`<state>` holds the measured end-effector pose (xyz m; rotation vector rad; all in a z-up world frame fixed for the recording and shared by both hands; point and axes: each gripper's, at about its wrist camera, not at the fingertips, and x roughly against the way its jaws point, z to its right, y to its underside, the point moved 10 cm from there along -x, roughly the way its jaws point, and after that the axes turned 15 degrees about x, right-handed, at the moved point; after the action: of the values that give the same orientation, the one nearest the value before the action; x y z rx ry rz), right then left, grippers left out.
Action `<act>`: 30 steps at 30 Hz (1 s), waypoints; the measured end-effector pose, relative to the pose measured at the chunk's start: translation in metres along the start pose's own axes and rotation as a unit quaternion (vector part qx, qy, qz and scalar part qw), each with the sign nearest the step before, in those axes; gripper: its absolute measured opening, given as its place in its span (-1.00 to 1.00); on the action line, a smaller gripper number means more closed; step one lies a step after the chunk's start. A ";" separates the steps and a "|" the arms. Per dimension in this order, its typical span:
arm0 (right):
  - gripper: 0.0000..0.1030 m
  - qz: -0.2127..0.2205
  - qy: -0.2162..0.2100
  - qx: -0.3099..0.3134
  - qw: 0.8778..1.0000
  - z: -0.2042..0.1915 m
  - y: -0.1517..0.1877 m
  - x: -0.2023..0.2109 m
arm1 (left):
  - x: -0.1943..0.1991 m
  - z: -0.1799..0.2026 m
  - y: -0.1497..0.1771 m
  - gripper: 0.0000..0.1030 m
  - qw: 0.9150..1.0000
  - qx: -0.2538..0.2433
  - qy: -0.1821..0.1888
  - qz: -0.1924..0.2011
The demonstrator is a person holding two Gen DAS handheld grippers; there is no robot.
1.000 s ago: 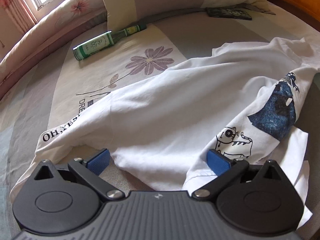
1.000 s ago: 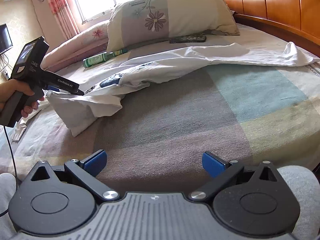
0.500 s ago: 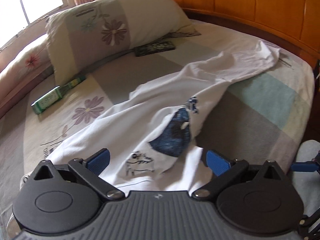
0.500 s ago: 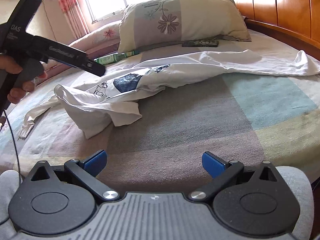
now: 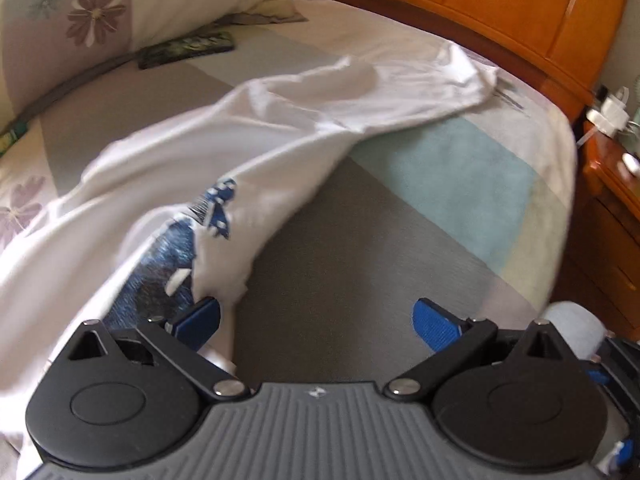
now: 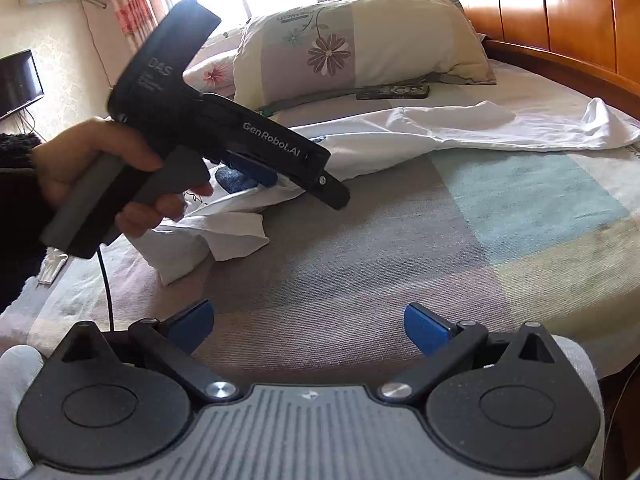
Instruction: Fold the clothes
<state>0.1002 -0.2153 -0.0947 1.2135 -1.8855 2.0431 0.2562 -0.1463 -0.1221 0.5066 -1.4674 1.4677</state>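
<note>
White cotton: one printed T-shirt (image 6: 460, 132) sprawls across the striped bed (image 6: 400, 240) from 9 to 2 o'clock. Two grippers, left (image 5: 316, 318) and right (image 6: 308, 322), both gape empty. One pillow (image 6: 360, 48), apparently one phone (image 6: 394, 91), wooden headboard (image 6: 560, 12).

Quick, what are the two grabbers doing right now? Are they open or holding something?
Left gripper: open, holding nothing; the white T-shirt lies beside one finger.
Right gripper: open, empty, over the bed.

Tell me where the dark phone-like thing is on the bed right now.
The dark flat object lies at the far side of the bed, right beneath the flowered pillow and just beyond the white T-shirt, in both views.
</note>
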 end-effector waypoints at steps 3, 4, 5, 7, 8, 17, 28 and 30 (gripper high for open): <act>1.00 -0.003 -0.002 -0.004 1.000 0.002 0.001 -0.003 | -0.003 -0.019 -0.017 0.99 1.000 0.009 -0.008 0.020; 1.00 -0.004 -0.003 -0.005 1.000 0.003 0.002 -0.003 | -0.004 -0.025 -0.022 0.99 1.000 0.014 -0.010 0.025; 1.00 -0.005 -0.004 -0.007 1.000 0.004 0.002 -0.004 | -0.007 -0.032 -0.027 0.99 0.999 0.021 -0.011 0.027; 1.00 -0.007 -0.005 -0.009 1.000 0.005 0.003 -0.006 | -0.012 -0.044 -0.035 0.99 0.999 0.038 -0.017 0.029; 1.00 -0.008 -0.006 -0.010 1.000 0.006 0.004 -0.007 | -0.014 -0.048 -0.038 0.99 0.998 0.046 -0.017 0.030; 1.00 -0.015 -0.016 -0.019 1.000 0.008 0.006 -0.012 | 0.020 -0.034 -0.009 0.99 0.998 0.033 0.000 0.044; 0.57 -0.009 0.015 0.108 0.994 -0.003 -0.018 -0.012 | 0.078 -0.037 0.055 0.99 0.997 -0.033 -0.032 0.069; 0.38 -0.013 0.033 0.159 0.987 0.000 -0.029 -0.021 | 0.086 -0.037 0.060 0.99 0.996 -0.034 -0.033 0.072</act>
<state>0.1310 -0.1996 -0.0842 1.2050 -1.5465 2.4055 0.1803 -0.0724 -0.0895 0.4183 -1.6280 1.5197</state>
